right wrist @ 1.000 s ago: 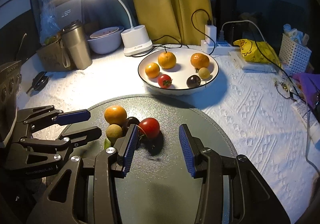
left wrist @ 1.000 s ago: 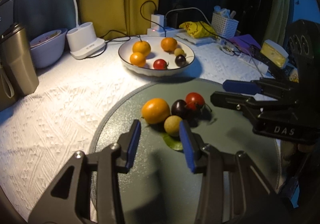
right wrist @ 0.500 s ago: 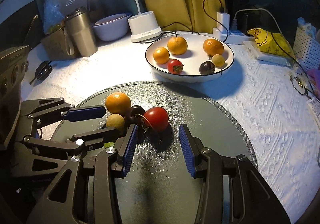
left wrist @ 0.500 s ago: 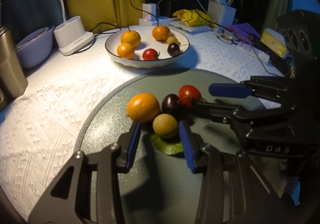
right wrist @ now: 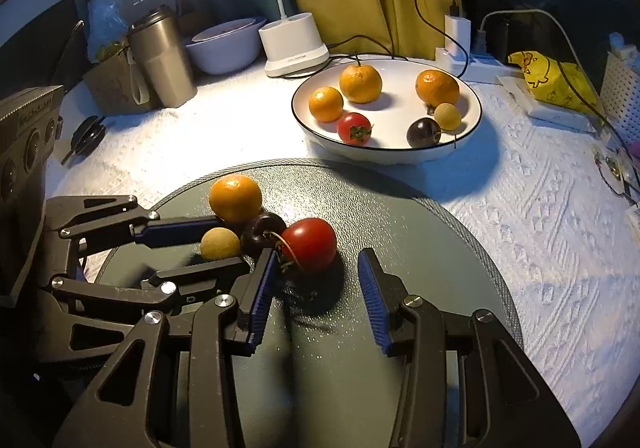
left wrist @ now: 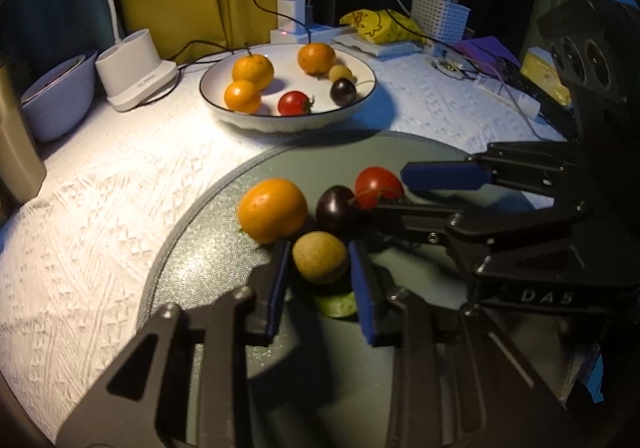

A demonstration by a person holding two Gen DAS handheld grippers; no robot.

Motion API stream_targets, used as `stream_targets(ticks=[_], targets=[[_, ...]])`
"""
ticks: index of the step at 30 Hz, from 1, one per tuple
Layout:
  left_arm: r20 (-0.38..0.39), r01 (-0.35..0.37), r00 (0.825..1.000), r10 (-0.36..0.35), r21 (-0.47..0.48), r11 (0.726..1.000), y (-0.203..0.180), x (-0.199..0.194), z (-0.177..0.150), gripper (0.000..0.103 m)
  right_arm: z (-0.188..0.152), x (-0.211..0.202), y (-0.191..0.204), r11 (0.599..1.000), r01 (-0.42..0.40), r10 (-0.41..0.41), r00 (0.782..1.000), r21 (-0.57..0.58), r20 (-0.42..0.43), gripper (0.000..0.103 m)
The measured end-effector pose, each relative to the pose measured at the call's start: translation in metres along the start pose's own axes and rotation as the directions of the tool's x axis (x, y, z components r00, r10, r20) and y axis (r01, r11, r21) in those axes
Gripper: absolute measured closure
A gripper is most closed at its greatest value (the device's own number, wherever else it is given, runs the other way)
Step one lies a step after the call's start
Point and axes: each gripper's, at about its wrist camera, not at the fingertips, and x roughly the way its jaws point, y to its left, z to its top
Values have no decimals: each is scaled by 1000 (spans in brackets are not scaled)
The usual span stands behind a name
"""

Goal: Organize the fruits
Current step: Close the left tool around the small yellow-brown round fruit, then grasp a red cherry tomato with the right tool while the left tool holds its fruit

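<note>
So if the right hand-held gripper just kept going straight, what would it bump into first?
Probably the red tomato on the grey mat: it sits just ahead of the right hand-held gripper, nearer the left pad. Depth is hard to judge.

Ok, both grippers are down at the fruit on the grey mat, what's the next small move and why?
Probably lift the left gripper straight up: its jaws have just closed around the small tan fruit, which sits between the blue pads, and the white plate already holds one like it. The right gripper is open, with the red tomato not yet gripped.
</note>
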Motion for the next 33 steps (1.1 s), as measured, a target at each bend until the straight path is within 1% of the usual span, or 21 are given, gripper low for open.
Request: stream_targets(ticks=[3,6,7,15,24,32,33], targets=[[4,0,1000,0,-2,1000,2,-1,0,74,3,3,2,1000,-4,4,1000,-10,-1,59],[10,2,1000,-2,-3,1000,2,-3,-1,74,4,4,4,1000,-14,14,1000,-20,-1,64],[12,2,1000,-2,-3,1000,2,-4,-1,74,5,5,5,1000,-17,17,1000,-23,-2,69],[30,3,1000,-3,-4,1000,4,-13,-3,74,0,0,15,998,-16,16,1000,-65,-11,70],[50,12,999,-12,3,1000,-2,-23,-6,74,-13,-17,19,998,1,-2,1000,-69,-21,70],[60,13,998,-13,9,1000,-6,-34,-13,74,-27,-23,26,997,14,-17,999,-80,-42,70],[61,12,998,-13,9,1000,-6,-35,-13,74,-27,-25,25,998,9,-12,999,-66,-40,70]])
